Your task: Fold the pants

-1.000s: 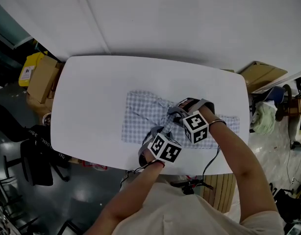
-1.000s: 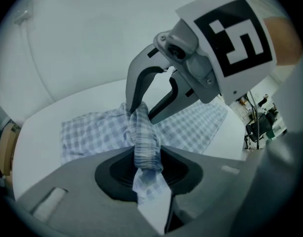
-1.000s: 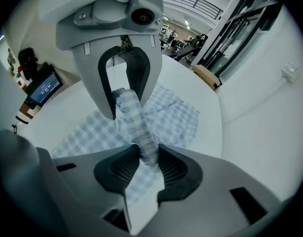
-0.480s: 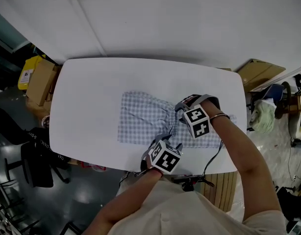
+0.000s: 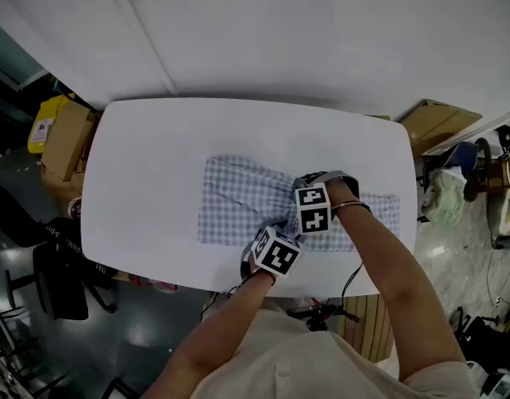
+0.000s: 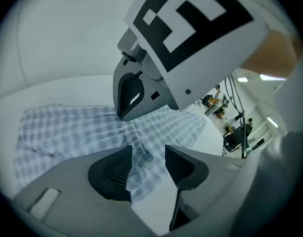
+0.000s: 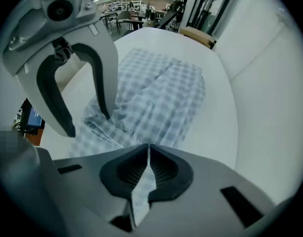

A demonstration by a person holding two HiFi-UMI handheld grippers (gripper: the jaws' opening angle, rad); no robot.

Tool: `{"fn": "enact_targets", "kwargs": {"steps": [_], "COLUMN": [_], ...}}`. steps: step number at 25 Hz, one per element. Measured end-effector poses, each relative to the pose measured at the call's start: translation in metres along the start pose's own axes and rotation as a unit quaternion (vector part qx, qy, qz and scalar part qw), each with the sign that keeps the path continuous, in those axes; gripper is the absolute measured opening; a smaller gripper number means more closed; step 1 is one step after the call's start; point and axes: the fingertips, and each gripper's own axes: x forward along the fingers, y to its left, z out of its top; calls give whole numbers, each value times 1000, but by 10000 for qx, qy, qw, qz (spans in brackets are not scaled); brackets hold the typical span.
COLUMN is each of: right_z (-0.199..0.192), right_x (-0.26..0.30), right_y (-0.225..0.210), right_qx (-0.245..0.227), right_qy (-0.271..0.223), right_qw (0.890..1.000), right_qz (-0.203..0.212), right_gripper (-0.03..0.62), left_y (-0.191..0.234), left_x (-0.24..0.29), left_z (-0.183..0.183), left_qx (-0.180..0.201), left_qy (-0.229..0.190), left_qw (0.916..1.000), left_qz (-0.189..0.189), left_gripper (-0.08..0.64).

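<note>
Blue-and-white checked pants (image 5: 238,202) lie spread across the white table (image 5: 155,156), bunched into a ridge near their middle. My right gripper (image 7: 149,174) points straight down at that ridge. Its jaws have just been closing and now pinch a fold of the pants (image 7: 161,93). Its marker cube (image 5: 313,209) hides the fingers in the head view. My left gripper (image 6: 147,169) sits just in front of it near the table's front edge, under its own cube (image 5: 276,252). Its jaws stand apart over the pants' (image 6: 57,132) hem, the pads not pressing.
Cardboard boxes (image 5: 68,131) and a yellow container (image 5: 43,123) stand on the floor left of the table. Another box (image 5: 442,127) and clutter stand at the right. A black chair (image 5: 60,264) is at the front left. A white wall runs behind the table.
The right gripper's cube has shifted left and lower onto the bunched middle of the pants. The left cube has moved up toward it, so the two now sit close together.
</note>
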Motion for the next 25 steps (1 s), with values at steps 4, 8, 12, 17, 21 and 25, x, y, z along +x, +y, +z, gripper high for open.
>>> {"fn": "enact_targets", "kwargs": {"steps": [4,8,12,17,21,25], "right_z": [-5,31,90,162,196,202], "right_x": [-22,-46,-42,-23,-3,21], "right_y": [-13,-51,-97,-113,-108,-106], "right_qx": [244,-369,-1251,-1774,-2422,-3309], "right_qy": [-321,-615,-511,-555,-354,274], "right_qw": [9992,9974,9905,9822,9661,9358], "right_qz": [-6,-38,-245,273,823,1185], "right_gripper": [29,21,17,31,207,262], "left_y": [-15,40,118,176,190,187], "left_x": [-23,-70,-112,-137,-134,-123], "left_z": [11,-20,-54,-87,-100,-106], "left_qx": [-270,-674,-1656,-2173,-2286,-2285], "left_qy": [-644,-507,-567,-487,-404,-170], "left_qw": [9972,9946,9766,9608,9599,9653], "left_qz": [-274,602,1248,1651,1570,1256], "left_gripper": [213,213,213,215,238,247]}}
